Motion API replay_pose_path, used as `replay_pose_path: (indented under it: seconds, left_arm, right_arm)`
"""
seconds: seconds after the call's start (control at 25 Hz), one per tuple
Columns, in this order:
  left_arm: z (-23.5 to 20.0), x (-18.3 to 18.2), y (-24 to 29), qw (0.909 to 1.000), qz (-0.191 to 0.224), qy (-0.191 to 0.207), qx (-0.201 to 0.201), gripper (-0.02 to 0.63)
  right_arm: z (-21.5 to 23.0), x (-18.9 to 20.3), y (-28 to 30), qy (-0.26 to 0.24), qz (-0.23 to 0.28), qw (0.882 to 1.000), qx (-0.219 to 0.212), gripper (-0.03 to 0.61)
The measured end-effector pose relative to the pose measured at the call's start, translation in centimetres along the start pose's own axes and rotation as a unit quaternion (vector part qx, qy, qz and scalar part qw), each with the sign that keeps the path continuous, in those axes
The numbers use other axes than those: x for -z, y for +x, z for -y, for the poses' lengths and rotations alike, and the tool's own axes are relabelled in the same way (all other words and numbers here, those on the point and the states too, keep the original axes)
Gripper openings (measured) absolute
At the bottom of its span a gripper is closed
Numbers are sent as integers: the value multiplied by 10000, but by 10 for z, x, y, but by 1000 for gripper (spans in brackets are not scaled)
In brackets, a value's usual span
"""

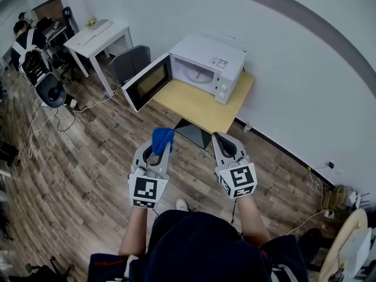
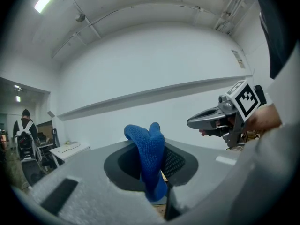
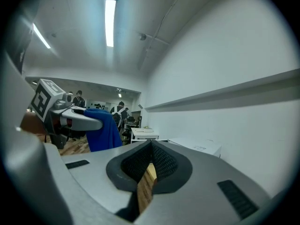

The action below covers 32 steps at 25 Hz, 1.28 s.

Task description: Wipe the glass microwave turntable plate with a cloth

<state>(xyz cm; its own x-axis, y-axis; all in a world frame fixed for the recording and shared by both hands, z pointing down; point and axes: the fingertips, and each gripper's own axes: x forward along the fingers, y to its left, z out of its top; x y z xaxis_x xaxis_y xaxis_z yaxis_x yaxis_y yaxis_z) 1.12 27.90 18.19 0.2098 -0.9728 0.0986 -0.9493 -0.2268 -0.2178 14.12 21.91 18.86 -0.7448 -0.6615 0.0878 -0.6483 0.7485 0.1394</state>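
Observation:
A white microwave point(image 1: 208, 66) stands on a small wooden table point(image 1: 205, 107) with its door point(image 1: 147, 82) swung open to the left. Inside it lies the glass turntable plate point(image 1: 197, 75). My left gripper point(image 1: 158, 143) is held out in front of me, well short of the table, shut on a blue cloth point(image 1: 161, 138) that sticks up between its jaws point(image 2: 149, 158). My right gripper point(image 1: 222, 141) is beside it at the same height, shut with nothing in it. In the right gripper view the blue cloth point(image 3: 103, 130) hangs from the left gripper at left.
A white desk point(image 1: 97, 37) and a grey chair point(image 1: 130, 62) stand left of the microwave. Cables point(image 1: 64, 116) trail over the wooden floor at left, near a black device point(image 1: 50, 90). People sit in the far left corner. A white wall runs behind the table.

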Motion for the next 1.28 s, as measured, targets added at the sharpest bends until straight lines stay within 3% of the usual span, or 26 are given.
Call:
replay_pose_path:
  seconds: [0.2, 0.36, 0.6, 0.96, 1.28]
  left_arm:
    - [-32, 21, 11, 9999, -52, -97, 100, 57]
    - [-48, 36, 14, 9993, -111, -341, 139, 57]
    - [-61, 46, 29, 9993, -162, -299, 150, 57]
    - [-81, 53, 81, 9994, -321, -112, 112, 57]
    - [-100, 49, 160, 9990, -421, -69, 93, 57]
  right_arm:
    - [-16, 6, 37, -77, -75, 9999, -66, 9]
    - [-37, 5, 57, -137, -2, 9989, -458, 9]
    - [-38, 10, 83, -292, -84, 9980, -558, 9]
    - [-5, 17, 137, -166, 17, 9979, -628, 9]
    - [53, 23, 197, -46, -17, 9975, -704, 9]
